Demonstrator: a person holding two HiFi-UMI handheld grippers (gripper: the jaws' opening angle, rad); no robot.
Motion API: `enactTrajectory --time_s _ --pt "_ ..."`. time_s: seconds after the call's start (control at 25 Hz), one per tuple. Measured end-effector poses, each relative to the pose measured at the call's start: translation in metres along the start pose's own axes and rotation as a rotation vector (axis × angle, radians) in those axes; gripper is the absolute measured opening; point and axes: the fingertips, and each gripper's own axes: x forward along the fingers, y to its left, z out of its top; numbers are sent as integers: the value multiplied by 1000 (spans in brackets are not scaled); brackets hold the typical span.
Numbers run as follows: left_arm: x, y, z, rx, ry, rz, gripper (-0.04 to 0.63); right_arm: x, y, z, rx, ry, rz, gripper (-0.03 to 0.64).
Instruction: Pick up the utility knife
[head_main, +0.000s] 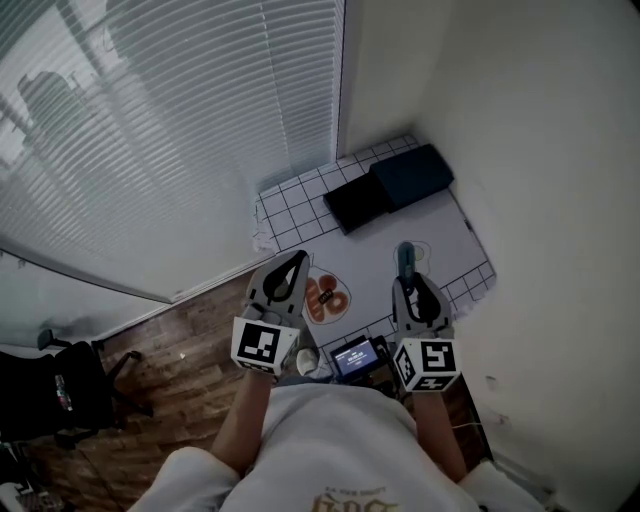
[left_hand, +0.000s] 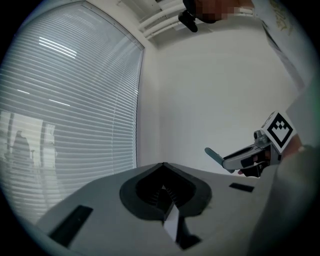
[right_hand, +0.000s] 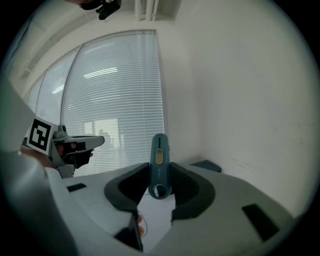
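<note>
The teal utility knife stands upright between the pads of my right gripper, which is shut on its lower end. The knife's yellow slider faces the camera. In the head view the knife sticks out past the right gripper, held up in the air over the white table. My left gripper is raised beside it at the left, and its jaws meet at the tips with nothing between them. From the left gripper view, the knife shows at the right in the other gripper.
On the grid-patterned mat at the table's far end lie a dark blue box and a black box. A round sheet with orange marks and a small screen device lie near me. There are window blinds to the left, a wall to the right, and a chair on the wood floor.
</note>
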Motion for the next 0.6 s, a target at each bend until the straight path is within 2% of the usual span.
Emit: enactTrajectory --time_s 0.32,0.6 --pt "-1 0 8 0 -22 9 8 -11 5 26 -1 -62 43 135" --pt "-3 -3 13 13 -36 -1 8 -14 10 31 7 -80 60 135"
